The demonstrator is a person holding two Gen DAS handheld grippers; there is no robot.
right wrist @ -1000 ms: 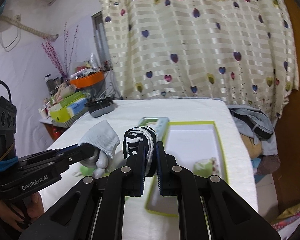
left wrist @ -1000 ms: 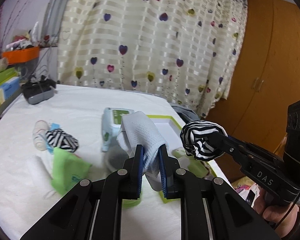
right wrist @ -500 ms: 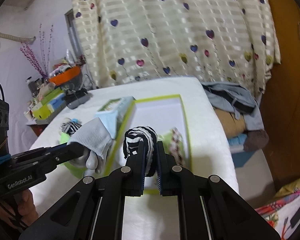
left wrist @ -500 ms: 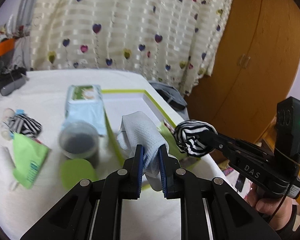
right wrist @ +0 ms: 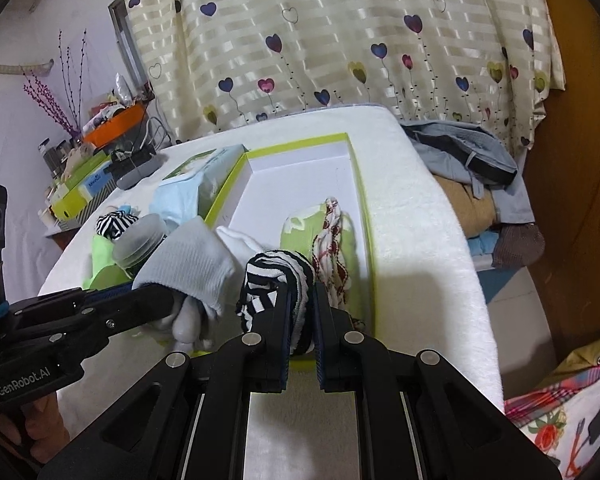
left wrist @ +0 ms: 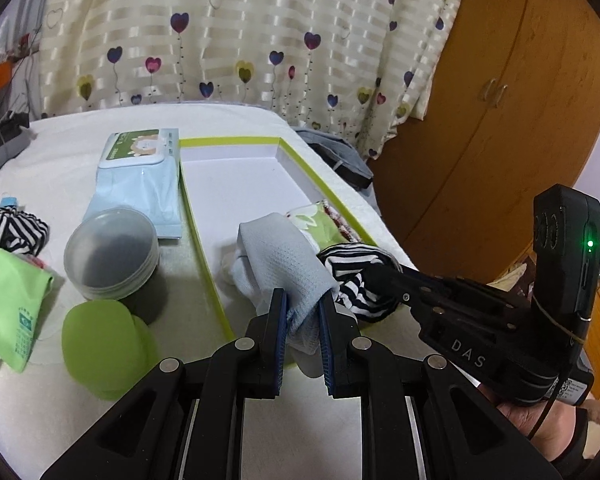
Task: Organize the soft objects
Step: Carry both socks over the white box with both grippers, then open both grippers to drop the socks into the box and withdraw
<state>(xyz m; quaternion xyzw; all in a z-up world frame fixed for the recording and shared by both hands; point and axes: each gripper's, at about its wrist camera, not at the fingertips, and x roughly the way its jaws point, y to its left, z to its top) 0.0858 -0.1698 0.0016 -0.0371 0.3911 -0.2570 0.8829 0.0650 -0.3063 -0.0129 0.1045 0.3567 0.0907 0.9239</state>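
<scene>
So far the job looks partly done — a green patterned cloth (right wrist: 300, 236) and a red-and-white braided piece (right wrist: 332, 248) already lie at the near end of the lime-rimmed white box (left wrist: 236, 184). The left gripper (left wrist: 303, 312) has its fingers clamped on a pale blue waffle-knit sock (left wrist: 280, 264), the right gripper (right wrist: 300, 312) is clenched on a rolled black-and-white striped sock (right wrist: 278, 276), and both bundles hang low over the box's near end, not yet let go. Left outside on the white-covered counter (left wrist: 60, 152) are another striped roll (left wrist: 12, 228) and a thin green pouch (left wrist: 14, 304) — soft, limp things, unlike the rigid frosted round tub (left wrist: 112, 252) and crinkly wipes pack (left wrist: 140, 176) beside them.
</scene>
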